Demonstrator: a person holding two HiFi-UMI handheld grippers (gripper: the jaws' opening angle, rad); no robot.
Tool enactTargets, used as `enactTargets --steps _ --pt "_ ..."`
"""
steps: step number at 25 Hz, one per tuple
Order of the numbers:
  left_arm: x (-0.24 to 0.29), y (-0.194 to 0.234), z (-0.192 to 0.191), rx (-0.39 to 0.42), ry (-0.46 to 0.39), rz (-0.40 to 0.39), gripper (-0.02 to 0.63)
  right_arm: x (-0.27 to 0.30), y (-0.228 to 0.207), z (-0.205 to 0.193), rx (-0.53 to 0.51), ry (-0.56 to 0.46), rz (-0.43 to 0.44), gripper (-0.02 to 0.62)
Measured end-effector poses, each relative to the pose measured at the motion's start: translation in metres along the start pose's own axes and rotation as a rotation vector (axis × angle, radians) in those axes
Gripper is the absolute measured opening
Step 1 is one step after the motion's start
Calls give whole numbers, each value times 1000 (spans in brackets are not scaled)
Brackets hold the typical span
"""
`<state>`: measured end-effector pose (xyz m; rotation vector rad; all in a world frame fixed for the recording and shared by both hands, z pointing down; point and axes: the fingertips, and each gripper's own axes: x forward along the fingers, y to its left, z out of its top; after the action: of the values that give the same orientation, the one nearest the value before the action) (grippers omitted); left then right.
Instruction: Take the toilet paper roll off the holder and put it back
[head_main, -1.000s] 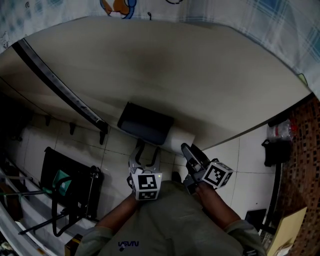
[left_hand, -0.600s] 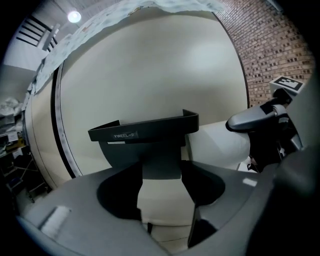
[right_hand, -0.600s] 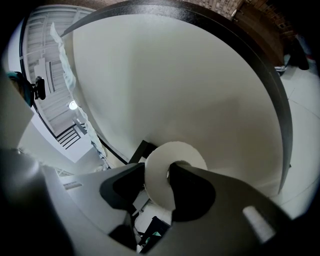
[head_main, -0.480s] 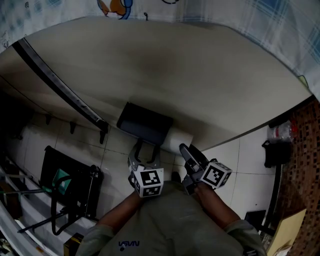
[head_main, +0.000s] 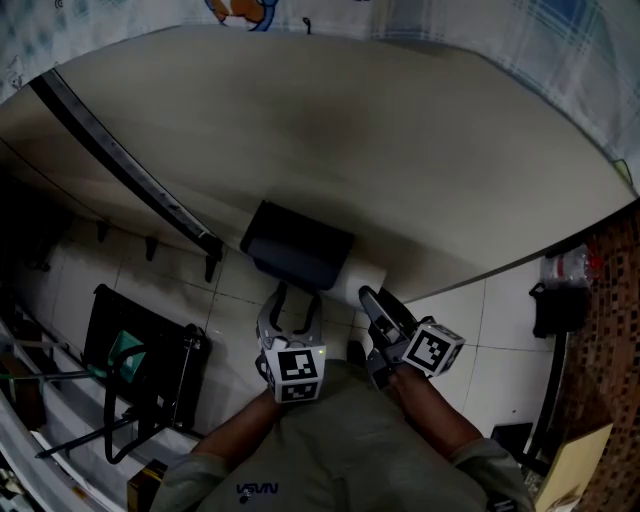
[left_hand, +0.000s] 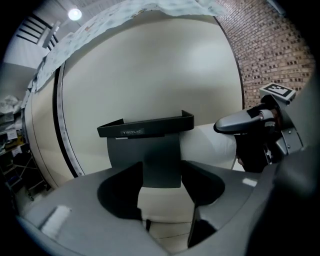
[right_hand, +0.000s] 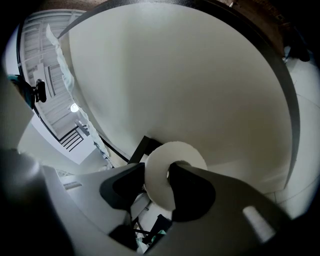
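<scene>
In the head view the black holder (head_main: 298, 247) hangs on the pale curved wall (head_main: 330, 130). The toilet paper roll (head_main: 362, 283) pokes out of its right end, close under the shelf. The left gripper (head_main: 295, 305) reaches up below the holder. The right gripper (head_main: 370, 297) meets the roll's free end.

The step in hand looks like sliding the roll along the holder, though which way I cannot tell. To do it well, I judge the right gripper should move straight along the roll's axis without twisting. That way the soft wall it nips is not torn or crushed.

The holder's top is a shallow rimmed tray. From here it looks bare, though it is too dark to be sure. Down at the left a black rack (head_main: 150, 365) holds something teal (head_main: 125, 352), which I cannot identify.

In the left gripper view the claw is spread wide and grips nothing. The holder's dark front flap (left_hand: 161, 155) stands ahead in the gap between the jaws, and the white roll (left_hand: 207, 147) runs off to the right. The tray's rim (left_hand: 150, 125) shows edge-on, so its inside is hidden.

In the right gripper view the claw pinches the roll (right_hand: 177, 150) through its wall, one jaw inside the core and the other outside (a thin, squashy grip). Whether the holder's bar sits in the core I cannot tell.
</scene>
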<state>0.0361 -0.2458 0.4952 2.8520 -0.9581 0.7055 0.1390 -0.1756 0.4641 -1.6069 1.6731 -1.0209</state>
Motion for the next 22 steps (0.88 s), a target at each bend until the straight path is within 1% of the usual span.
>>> enactTargets --steps 7,12,17,22 --pt "-4 2 0 2 -10 -17 244 2 0 -1 15 -4 -4 155" --pt "-7 3 1 14 -13 -26 244 1 6 -5 30 2 20 153" --pt "-8 2 1 19 -16 -34 244 3 5 -15 48 21 18 153" --pt "-9 1 1 26 -20 -38 245 14 6 -17 61 14 33 153"
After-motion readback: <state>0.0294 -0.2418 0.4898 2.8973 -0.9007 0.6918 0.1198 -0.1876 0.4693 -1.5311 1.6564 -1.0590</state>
